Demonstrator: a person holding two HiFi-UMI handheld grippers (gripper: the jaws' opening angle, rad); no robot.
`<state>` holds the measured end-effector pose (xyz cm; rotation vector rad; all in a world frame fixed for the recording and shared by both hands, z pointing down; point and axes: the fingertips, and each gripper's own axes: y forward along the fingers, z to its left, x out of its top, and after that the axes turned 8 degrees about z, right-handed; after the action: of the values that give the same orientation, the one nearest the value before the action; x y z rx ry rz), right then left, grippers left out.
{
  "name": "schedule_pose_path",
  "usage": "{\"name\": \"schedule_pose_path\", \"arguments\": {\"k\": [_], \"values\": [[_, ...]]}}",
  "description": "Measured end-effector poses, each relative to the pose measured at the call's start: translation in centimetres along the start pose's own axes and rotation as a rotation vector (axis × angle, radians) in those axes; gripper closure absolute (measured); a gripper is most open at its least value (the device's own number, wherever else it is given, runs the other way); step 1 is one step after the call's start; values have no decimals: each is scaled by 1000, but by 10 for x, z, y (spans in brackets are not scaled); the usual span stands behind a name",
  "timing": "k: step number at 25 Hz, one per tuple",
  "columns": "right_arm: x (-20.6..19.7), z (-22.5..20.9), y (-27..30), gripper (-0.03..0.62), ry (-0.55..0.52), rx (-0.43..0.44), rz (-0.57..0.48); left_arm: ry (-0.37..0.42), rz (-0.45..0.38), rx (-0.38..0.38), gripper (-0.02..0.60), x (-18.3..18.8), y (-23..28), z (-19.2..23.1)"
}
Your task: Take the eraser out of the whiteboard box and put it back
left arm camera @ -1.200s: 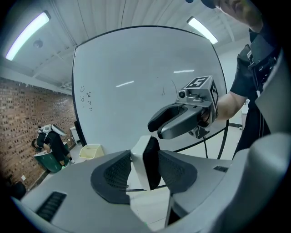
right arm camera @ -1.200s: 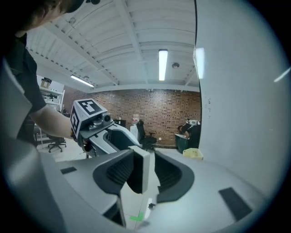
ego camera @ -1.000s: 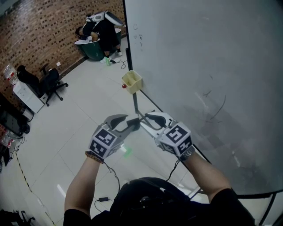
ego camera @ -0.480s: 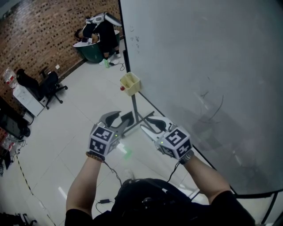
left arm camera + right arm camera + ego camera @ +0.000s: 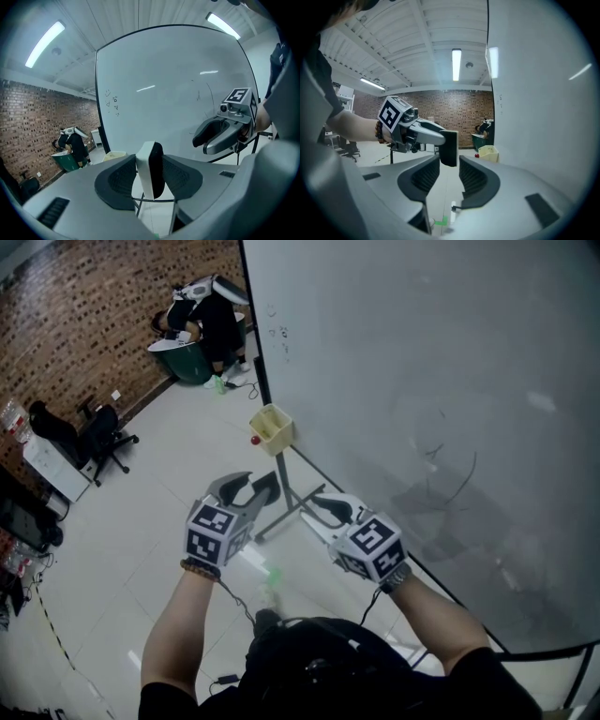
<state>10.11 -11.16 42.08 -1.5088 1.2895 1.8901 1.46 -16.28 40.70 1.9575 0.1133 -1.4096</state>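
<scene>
The eraser stands upright between the jaws of the left tool, white back against one pad and dark felt against the other, gripped firmly. A second ago the two tools were tip to tip; now they have drawn apart and the eraser rides with the left one alone. The right tool, off to its right, has just been closing its jaws, yet they stand parted with nothing between them. The yellow whiteboard box hangs at the whiteboard's edge, ahead of the left tool's tips and well apart. I'd judge the eraser is out and the return comes next.
</scene>
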Motion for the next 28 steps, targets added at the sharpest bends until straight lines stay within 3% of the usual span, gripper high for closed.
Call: {"name": "schedule_pose_path", "arguments": {"k": [10,20,28], "values": [[8,-27,51,481,38,-61,26,34,-10,-67,416,3,31,45],[30,-49,124,568,133,-161,47,92,1,-212,417,-5,60,102],[40,-62,167,569,184,-282,104,151,-21,-338,417,-3,78,139]]}}
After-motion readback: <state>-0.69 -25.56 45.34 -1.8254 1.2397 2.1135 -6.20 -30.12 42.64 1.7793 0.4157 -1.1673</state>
